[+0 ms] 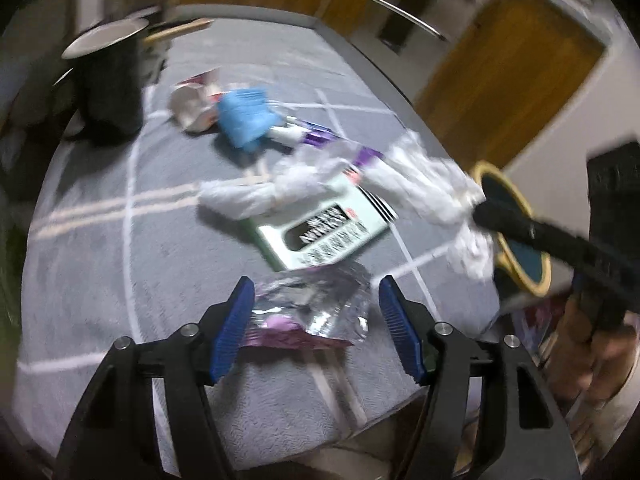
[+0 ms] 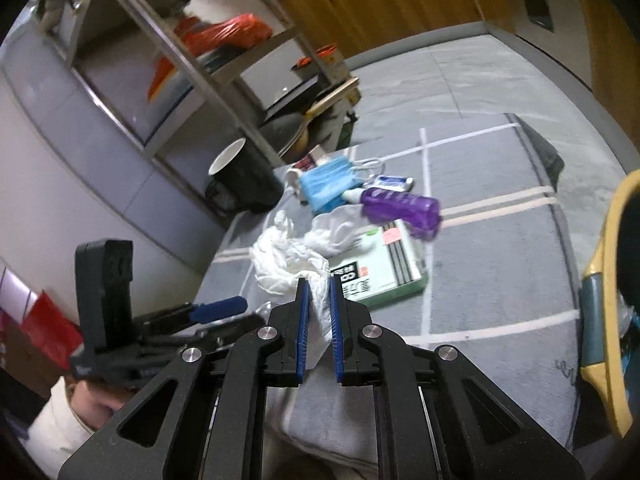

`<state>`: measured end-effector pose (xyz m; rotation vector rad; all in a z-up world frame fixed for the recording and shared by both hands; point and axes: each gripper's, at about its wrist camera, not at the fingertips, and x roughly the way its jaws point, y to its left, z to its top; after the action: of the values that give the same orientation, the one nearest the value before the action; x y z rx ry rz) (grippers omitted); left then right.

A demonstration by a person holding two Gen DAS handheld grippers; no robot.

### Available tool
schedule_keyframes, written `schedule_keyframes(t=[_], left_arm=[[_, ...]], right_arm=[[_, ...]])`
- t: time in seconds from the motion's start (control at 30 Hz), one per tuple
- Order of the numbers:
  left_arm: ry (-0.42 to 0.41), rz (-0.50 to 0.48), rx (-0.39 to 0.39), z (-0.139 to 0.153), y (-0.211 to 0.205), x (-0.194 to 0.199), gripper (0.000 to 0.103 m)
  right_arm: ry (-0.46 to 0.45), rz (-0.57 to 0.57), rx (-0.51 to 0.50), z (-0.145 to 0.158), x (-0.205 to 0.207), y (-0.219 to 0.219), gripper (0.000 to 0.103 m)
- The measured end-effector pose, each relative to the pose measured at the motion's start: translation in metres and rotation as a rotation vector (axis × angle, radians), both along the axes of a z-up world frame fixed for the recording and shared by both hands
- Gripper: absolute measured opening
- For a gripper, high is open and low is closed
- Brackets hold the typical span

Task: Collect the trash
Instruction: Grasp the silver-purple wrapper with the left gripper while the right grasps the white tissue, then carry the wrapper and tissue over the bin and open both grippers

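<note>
My left gripper [image 1: 316, 292] hangs open over the grey checked cloth [image 1: 100, 260], with a crinkled silver and pink wrapper [image 1: 316, 312] lying between its blue pads. My right gripper [image 2: 318, 280] is shut on a corner of a crumpled white tissue [image 2: 288, 260], which trails back over a green and white box [image 2: 380, 272]. In the left wrist view the right gripper [image 1: 486, 212] comes in from the right, pinching the same tissue [image 1: 424, 184]. Farther back lie a blue face mask [image 1: 244, 116], a purple bottle [image 2: 404, 204] and a tipped paper cup [image 1: 192, 108].
A black mug [image 2: 244, 176] stands at the cloth's far left corner. A yellow-rimmed container [image 2: 608, 280] sits at the right edge. A metal shelf rack [image 2: 200, 64] with orange bags rises behind the table, with wooden cabinet doors [image 1: 500, 60] beyond. The left gripper [image 2: 232, 314] and a sleeve show low on the left.
</note>
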<state>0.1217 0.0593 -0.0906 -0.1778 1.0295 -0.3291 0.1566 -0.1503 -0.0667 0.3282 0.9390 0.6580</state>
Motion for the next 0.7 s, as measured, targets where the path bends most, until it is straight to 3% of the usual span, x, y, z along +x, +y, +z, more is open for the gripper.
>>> schedule_keyframes(t=[0.13, 0.4, 0.47, 0.63, 0.7], left_arm=[[-0.009, -0.12, 0.159, -0.008, -0.027, -0.004, 0.068], [-0.007, -0.185, 0.288, -0.023, -0.045, -0.005, 0.068], [0.0, -0.185, 0.301, -0.026, -0.047, -0.003, 0.061], [0.037, -0.149, 0.225, -0.026, -0.039, 0.005, 0.016], [0.044, -0.147, 0.219, -0.026, -0.038, 0.008, 0.003]], right_arm=[[0.007, -0.016, -0.008, -0.002, 0.0, -0.01, 0.011], [0.023, -0.041, -0.012, -0.007, 0.003, -0.021, 0.011], [0.022, -0.042, -0.014, -0.007, 0.003, -0.021, 0.011], [0.024, -0.047, -0.015, -0.007, 0.004, -0.025, 0.011], [0.025, -0.053, -0.013, -0.008, 0.004, -0.028, 0.011]])
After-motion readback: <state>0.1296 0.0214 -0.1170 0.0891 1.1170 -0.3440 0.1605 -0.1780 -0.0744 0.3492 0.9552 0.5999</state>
